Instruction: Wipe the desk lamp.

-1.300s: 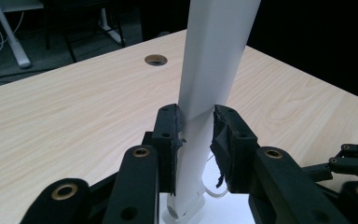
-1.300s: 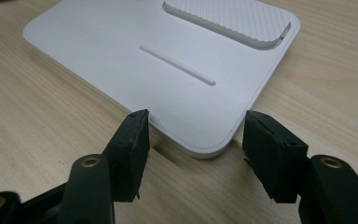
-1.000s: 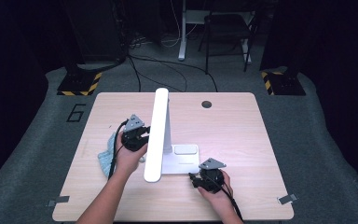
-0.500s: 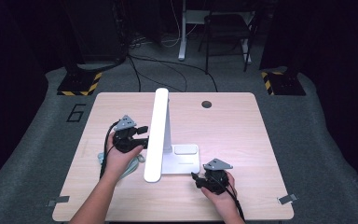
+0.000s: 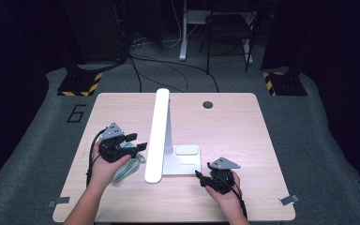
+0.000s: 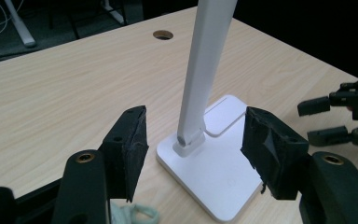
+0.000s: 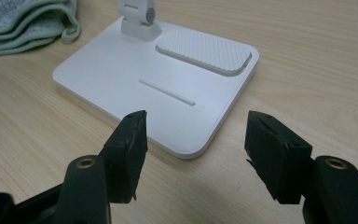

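Note:
A white desk lamp stands mid-table, its long light bar (image 5: 158,136) running toward me above a flat base (image 5: 183,161). My left gripper (image 5: 139,147) hovers just left of the bar. Its jaws have just been opening and are open with nothing between them. In the left gripper view (image 6: 196,140) they point at the lamp's post (image 6: 205,60) and base (image 6: 214,182). A pale green cloth (image 5: 129,168) lies on the table below that hand. My right gripper (image 5: 199,174) rests open at the base's near right corner (image 7: 193,135), apart from the base (image 7: 121,79).
The base carries a ribbed pad (image 7: 205,53). The folded cloth (image 7: 23,21) lies by the base's far corner. A cable hole (image 5: 207,104) sits at the table's back. The right gripper (image 6: 349,114) shows beyond the base. Floor cables and stands lie behind the table.
My left gripper has drawn back to the left from the light bar and its jaws have spread. The cloth now lies under that hand by the lamp. The right gripper has kept still.

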A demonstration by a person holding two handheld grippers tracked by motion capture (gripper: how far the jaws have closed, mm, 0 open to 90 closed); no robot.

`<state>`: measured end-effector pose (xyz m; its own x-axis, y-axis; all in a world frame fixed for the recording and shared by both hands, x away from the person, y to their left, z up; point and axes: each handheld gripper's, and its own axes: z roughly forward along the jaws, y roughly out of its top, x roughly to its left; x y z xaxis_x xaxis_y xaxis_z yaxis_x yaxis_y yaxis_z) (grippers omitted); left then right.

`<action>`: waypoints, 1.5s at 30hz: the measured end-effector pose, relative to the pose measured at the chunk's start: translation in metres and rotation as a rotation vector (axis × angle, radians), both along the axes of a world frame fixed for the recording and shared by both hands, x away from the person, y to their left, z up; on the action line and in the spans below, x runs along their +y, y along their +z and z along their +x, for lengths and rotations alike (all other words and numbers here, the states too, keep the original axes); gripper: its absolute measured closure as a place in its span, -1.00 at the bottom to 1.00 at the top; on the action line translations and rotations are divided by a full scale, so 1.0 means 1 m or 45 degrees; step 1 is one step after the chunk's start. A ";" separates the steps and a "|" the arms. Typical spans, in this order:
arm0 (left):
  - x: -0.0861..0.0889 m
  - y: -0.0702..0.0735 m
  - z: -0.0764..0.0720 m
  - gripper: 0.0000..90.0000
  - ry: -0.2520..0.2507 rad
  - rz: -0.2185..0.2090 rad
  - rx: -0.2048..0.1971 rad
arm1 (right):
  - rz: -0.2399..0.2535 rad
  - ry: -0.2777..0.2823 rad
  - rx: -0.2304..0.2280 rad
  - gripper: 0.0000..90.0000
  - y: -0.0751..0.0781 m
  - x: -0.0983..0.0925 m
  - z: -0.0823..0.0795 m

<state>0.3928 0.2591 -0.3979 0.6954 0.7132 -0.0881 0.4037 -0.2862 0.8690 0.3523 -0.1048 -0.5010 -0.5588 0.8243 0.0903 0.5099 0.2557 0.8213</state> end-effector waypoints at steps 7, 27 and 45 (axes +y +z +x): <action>0.004 -0.005 -0.017 -0.11 -0.001 0.033 -0.008 | 0.030 0.013 -0.014 -0.13 0.017 -0.004 0.000; 0.014 -0.045 -0.060 -0.12 0.001 0.068 0.042 | 0.045 0.036 -0.004 -0.17 0.034 -0.028 -0.031; 0.006 -0.084 -0.067 -0.12 -0.040 0.104 0.058 | -0.014 -0.013 -0.034 -0.16 0.003 -0.034 -0.032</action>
